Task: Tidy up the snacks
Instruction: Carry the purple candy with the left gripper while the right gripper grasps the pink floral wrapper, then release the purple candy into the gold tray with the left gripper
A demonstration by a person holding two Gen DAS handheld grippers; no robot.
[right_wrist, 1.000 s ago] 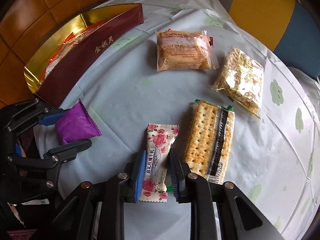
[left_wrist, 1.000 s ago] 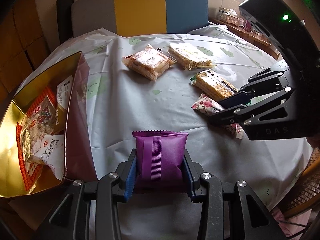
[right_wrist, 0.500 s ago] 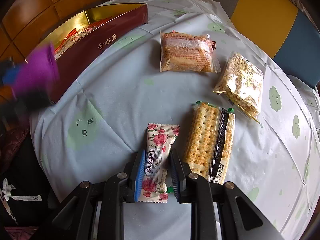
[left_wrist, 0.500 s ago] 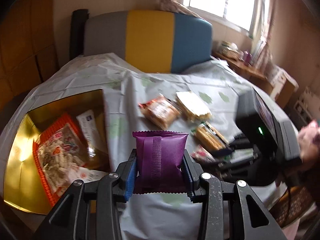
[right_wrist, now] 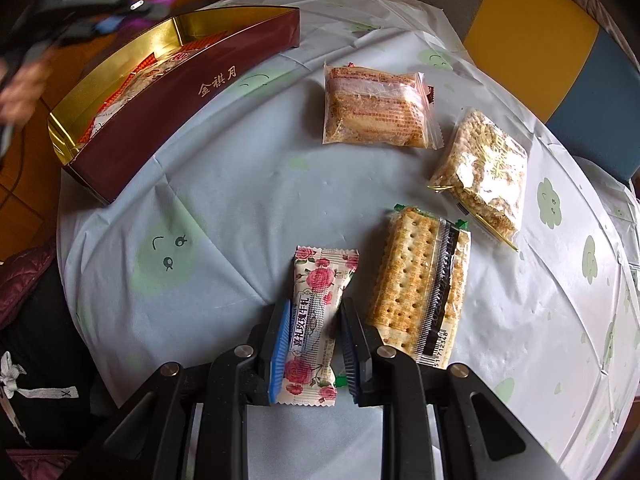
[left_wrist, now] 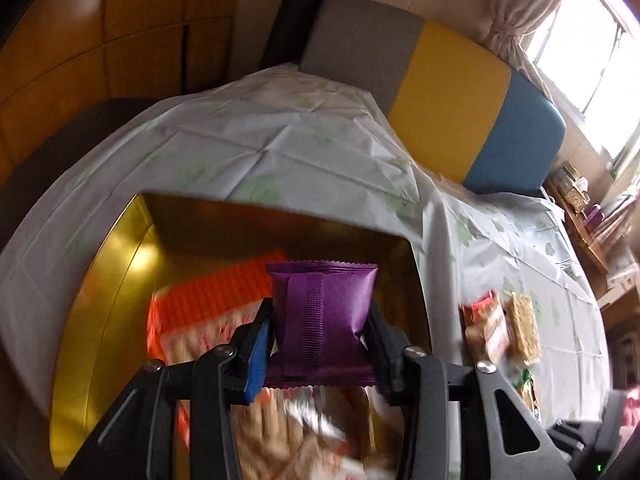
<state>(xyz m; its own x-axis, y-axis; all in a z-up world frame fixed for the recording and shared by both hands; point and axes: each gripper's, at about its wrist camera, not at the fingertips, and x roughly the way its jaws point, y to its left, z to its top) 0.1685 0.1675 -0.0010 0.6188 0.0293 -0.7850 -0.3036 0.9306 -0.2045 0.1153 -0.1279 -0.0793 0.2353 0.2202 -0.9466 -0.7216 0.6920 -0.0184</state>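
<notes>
My left gripper (left_wrist: 320, 320) is shut on a purple snack packet (left_wrist: 322, 312) and holds it above the gold-lined box (left_wrist: 100, 280), which holds several snack packs on an orange liner (left_wrist: 216, 292). From the right wrist view the left gripper (right_wrist: 100, 20) hangs over the maroon box (right_wrist: 192, 92) at the far left. My right gripper (right_wrist: 314, 340) is shut on a rose-print candy packet (right_wrist: 316, 312) resting on the tablecloth.
On the table lie a cracker pack (right_wrist: 420, 284), a crispy noodle pack (right_wrist: 484, 172) and a clear-wrapped pastry pack (right_wrist: 376, 108). A grey, yellow and blue chair back (left_wrist: 440, 92) stands behind the table. The table edge (right_wrist: 80, 280) is near on the left.
My left gripper has lifted the purple packet and swung it left, from the table front to above the box. The right gripper has stayed on the rose packet.
</notes>
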